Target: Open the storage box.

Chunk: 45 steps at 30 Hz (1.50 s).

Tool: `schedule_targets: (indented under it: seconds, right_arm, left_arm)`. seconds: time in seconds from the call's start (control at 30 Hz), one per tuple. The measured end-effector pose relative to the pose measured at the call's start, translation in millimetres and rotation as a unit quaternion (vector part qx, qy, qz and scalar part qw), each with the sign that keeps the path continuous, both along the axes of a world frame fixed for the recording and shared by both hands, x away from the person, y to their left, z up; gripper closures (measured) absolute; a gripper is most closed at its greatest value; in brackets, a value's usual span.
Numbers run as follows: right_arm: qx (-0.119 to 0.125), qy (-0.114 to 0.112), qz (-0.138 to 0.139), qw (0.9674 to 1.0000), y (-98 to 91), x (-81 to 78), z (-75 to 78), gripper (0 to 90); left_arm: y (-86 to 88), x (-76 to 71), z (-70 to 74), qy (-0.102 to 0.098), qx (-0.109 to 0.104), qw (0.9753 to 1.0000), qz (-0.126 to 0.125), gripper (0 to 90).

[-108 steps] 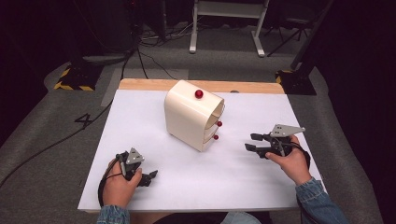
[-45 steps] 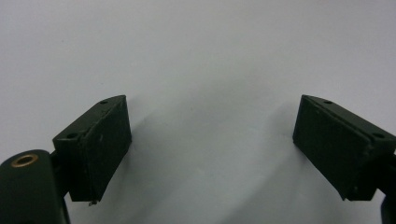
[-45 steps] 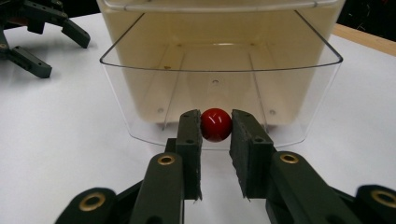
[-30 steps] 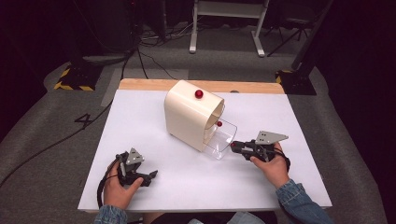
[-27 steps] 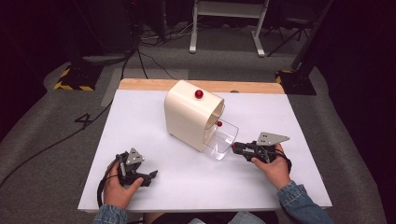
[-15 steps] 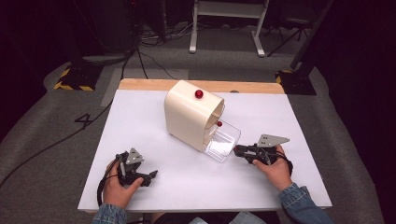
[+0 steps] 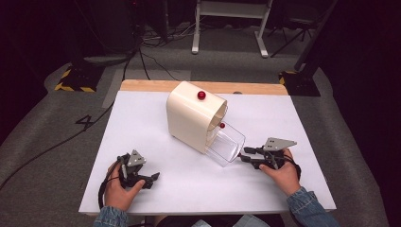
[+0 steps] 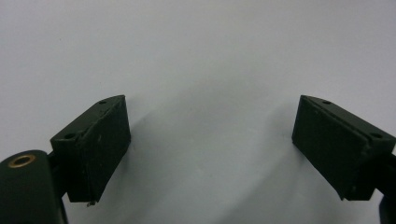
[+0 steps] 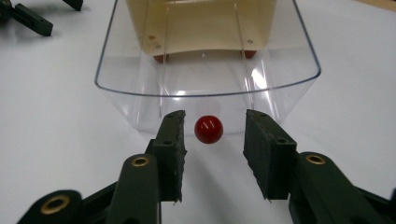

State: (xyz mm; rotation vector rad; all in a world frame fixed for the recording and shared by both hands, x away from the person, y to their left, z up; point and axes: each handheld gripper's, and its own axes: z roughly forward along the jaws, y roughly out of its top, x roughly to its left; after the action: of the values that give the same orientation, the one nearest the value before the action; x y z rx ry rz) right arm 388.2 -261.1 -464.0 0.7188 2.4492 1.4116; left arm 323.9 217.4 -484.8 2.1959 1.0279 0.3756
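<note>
A white table [image 7: 142, 123] is seen from above, with a cream cabinet [image 7: 191, 118] set near its middle and turned at an angle, a red knob [image 7: 201, 95] showing on its top. From the cabinet's open face a clear drawer [image 7: 227, 144] is drawn out toward the right gripper [image 7: 243, 154], its long axis running from the cabinet straight at that gripper. The right gripper is held low at the table's right side, pointed at the drawer front, while the left gripper [image 7: 150, 178] is rested well apart at the near left, aimed away from the cabinet. In the right gripper view the drawer's small red knob [image 9: 208, 129] is framed between the two black jaws, which are set apart on either side of it with a gap visible at each side; whether the pads touch it cannot be told, but no grip is shown. The knob lies dead ahead, just beyond the jaw tips and level with them. In the left gripper view the jaws are spread wide over bare table, with nothing between them. The right hand is judged the nearer by far for any further pull or push on the drawer.
</note>
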Motion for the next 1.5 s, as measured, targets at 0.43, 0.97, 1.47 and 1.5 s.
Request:
schedule_targets:
  seconds: [0.43,0.97,1.47,1.5]
  right_arm:
    - [0.046,-0.037,0.000,0.9983,-3.0,-6.8,45.6,57.8]
    - [0.058,-0.055,-0.001,0.9968,9.6,17.1,83.4,56.1]
    - [0.067,-0.061,0.031,0.9954,48.0,41.5,85.0,59.0]
    - [0.066,-0.059,0.033,0.9956,51.2,42.4,83.2,59.3]
  left_arm:
    - [0.2,0.4,0.2,0.002,-0.001,1.0000,0.000,11.8]
    - [0.1,-0.5,-0.5,-0.001,-0.001,1.0000,0.001,11.8]
    - [0.4,-0.9,-0.7,-0.002,-0.002,1.0000,0.001,11.8]
    - [0.5,-0.8,-0.7,-0.003,-0.002,1.0000,0.000,11.8]
